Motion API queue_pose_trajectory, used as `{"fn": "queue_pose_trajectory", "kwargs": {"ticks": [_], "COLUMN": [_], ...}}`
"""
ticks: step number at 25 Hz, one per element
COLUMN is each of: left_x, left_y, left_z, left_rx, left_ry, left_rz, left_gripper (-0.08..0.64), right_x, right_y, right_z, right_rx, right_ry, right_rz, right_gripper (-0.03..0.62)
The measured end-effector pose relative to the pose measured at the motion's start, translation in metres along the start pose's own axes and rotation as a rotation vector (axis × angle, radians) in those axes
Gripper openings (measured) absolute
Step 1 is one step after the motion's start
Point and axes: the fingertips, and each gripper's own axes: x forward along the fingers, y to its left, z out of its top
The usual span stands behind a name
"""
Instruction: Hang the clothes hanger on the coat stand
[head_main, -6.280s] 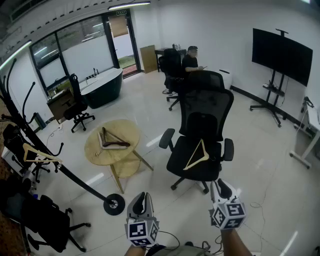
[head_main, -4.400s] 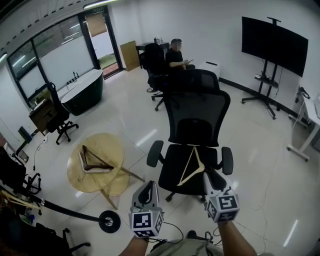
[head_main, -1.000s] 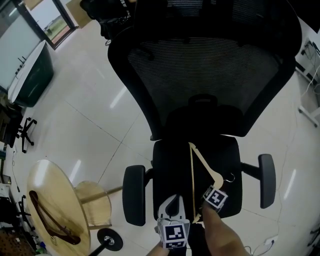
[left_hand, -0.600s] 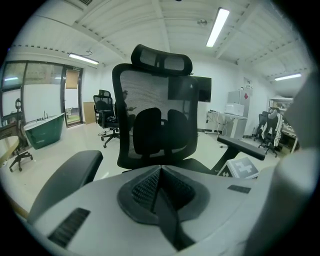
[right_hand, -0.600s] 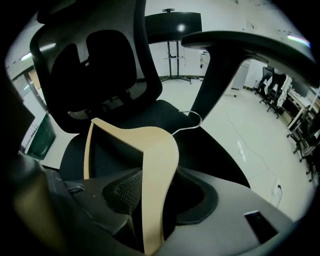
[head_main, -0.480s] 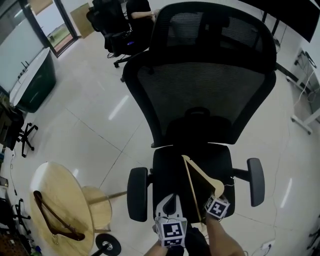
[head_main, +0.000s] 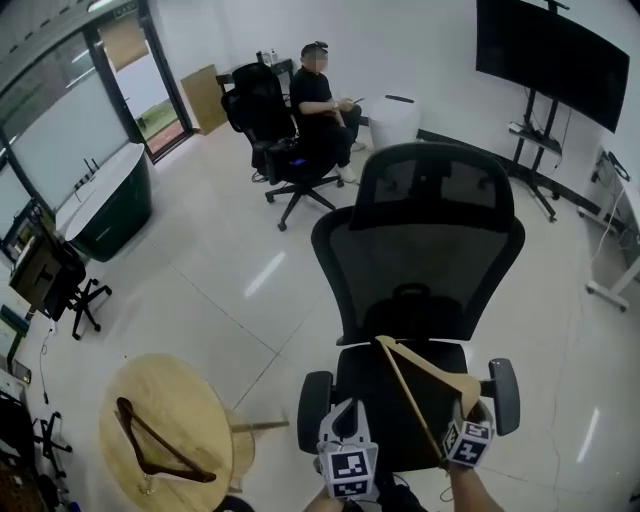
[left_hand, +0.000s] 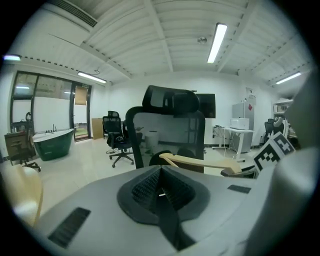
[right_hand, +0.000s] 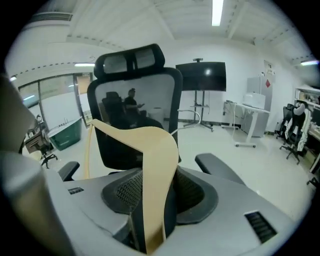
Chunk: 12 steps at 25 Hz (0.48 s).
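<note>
Your right gripper (head_main: 464, 418) has its jaws pinching the pale wooden clothes hanger (head_main: 425, 362) by one arm, above the office chair (head_main: 420, 250) seat. Left gripper (head_main: 344, 425) jaws are pressed together, empty. The hanger looks stiff, light and smooth (may swivel), so grip nearer the neck.

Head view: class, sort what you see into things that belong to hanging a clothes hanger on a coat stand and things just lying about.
In the job: light wooden hanger, clamped in the right gripper; no coat stand is in view.

Lying about: black office chair, round wooden table with a dark hanger on it, television, dark green bathtub.
</note>
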Motion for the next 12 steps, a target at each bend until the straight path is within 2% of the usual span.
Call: {"fn": "queue_pose_trajectory", "kwargs": {"ticks": [4, 7, 12], "left_x": [-0.066, -0.100, -0.147], "left_y": [0.021, 0.033, 0.051], "left_z": [0.060, 0.091, 0.115], "left_rx": [-0.011, -0.017, 0.006], "left_ry": [-0.039, -0.061, -0.098], "left_rz": [0.039, 0.069, 0.156], "left_gripper": [0.019, 0.019, 0.018], "right_x": [-0.074, -0.113, -0.154], "right_y": [0.022, 0.049, 0.098], "right_z": [0.085, 0.145, 0.200], "right_rx": [-0.065, -0.122, -0.256], "right_ry": [-0.139, -0.246, -0.385], "right_rz": [0.052, 0.142, 0.289], "right_gripper": [0.172, 0.172, 0.172]}}
